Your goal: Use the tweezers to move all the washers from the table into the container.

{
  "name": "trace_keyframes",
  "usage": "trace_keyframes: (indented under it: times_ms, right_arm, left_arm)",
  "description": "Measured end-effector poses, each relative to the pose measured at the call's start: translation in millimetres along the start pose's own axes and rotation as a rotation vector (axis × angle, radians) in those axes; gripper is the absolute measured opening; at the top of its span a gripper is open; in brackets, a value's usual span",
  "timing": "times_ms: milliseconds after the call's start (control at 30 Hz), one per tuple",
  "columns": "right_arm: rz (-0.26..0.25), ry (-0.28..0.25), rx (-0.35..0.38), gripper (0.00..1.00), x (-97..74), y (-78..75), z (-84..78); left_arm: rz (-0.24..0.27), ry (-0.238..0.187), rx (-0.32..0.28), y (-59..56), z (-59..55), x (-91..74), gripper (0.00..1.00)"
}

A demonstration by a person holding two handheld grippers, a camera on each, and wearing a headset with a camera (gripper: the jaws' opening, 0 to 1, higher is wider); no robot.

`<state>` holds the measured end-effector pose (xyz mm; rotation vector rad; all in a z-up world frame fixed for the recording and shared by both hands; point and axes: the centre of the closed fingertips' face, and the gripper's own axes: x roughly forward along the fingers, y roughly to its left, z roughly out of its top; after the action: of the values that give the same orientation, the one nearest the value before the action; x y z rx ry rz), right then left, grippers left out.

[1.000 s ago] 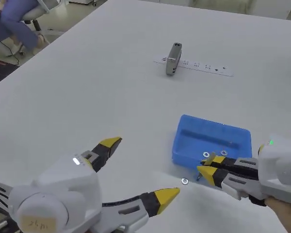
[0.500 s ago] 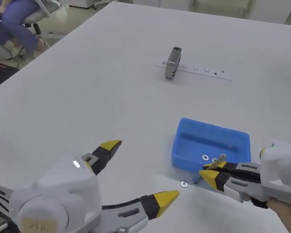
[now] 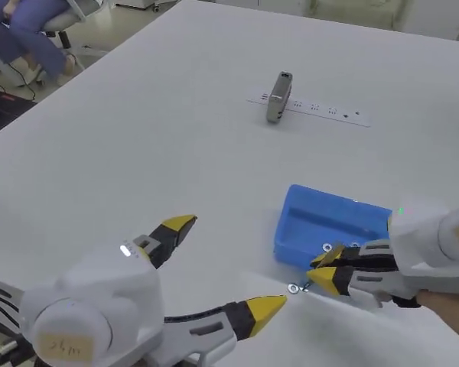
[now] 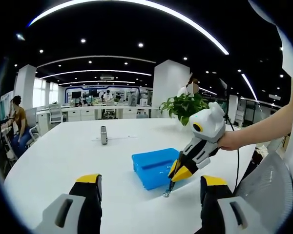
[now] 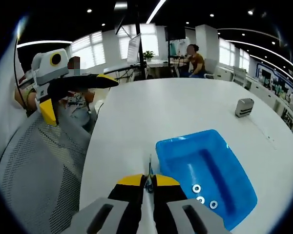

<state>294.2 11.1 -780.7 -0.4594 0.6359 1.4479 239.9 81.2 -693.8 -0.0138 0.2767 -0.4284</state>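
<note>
Left hand-held gripper (image 3: 220, 266) sits nearest, its yellow-tipped jaws spread wide and holding nothing. To its right, the right hand-held gripper (image 3: 327, 270) has its jaws pinched narrow on the tweezers (image 3: 307, 286), whose thin metal tips point down at a lone washer (image 3: 293, 288). It lies flat on the white worktop (image 3: 138, 153), just near of the container (image 3: 291, 237). That washer looks light, stiff, thin and smooth, likely to skid or flick away; I judge the best hold is across its ring, one tip through the hole. Farther on, the shallow rectangular blue plastic container holds three small washers (image 5: 201, 199). Well beyond stands a grey block (image 3: 276, 97)
</note>
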Motion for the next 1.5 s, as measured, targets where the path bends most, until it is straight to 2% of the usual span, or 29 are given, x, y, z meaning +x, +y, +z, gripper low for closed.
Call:
trace_keyframes:
  times_ms: [233,367,433,533,567,700,900,1000,1133,1267,1333,1400,1500]
  right_arm:
    - [0.056,0.048,-0.033,0.03,3.2,8.7,-0.6]
    - [0.054,0.049,-0.039,0.03,2.1,9.1,-1.4]
    - [0.052,0.051,-0.041,0.03,2.0,8.8,-1.9]
    - [0.046,0.067,-0.108,0.03,3.0,14.4,-3.1]
    - [0.021,0.065,-0.147,0.02,3.9,14.3,-2.3]
    - [-0.018,0.042,-0.157,0.02,4.8,16.5,-2.7]
    - [-0.068,0.005,-0.072,0.02,4.5,12.3,-0.5]
    - [-0.099,0.004,-0.046,0.02,3.8,10.8,-0.7]
    - [-0.158,-0.023,0.036,0.02,0.8,10.3,0.1]
    - [-0.194,-0.116,0.125,0.02,-10.1,14.0,19.5]
    - [-0.220,-0.144,0.140,0.02,-16.5,14.0,29.0]
    - [-0.254,-0.167,0.155,0.02,-22.7,13.1,36.9]
    - [-0.295,-0.211,0.162,0.02,-33.0,13.7,50.6]
  left_arm:
    - [0.008,-0.009,-0.004,1.6,2.0,-0.5,0.84]
    - [0.010,-0.010,-0.005,1.8,2.5,-0.4,0.84]
    - [0.010,-0.009,-0.005,2.1,2.2,-0.4,0.84]
    - [0.010,-0.012,-0.005,2.3,2.8,-0.2,0.84]
    - [0.010,-0.013,-0.004,2.2,2.9,-0.2,0.84]
    - [0.016,-0.004,0.004,2.8,1.4,0.5,0.84]
    - [0.013,0.016,0.001,4.3,-3.0,1.4,0.84]
    - [0.002,0.013,-0.004,2.0,-2.3,1.5,0.85]
    - [-0.017,0.012,0.006,-2.0,-2.0,1.2,0.86]
    - [-0.036,0.018,0.014,-6.7,-3.4,1.3,0.88]
    - [-0.066,0.015,0.035,-12.8,-3.4,0.8,0.88]
    - [-0.096,0.031,0.047,-18.7,-6.7,0.8,0.89]
    - [-0.112,0.046,0.063,-22.1,-9.5,1.9,0.88]
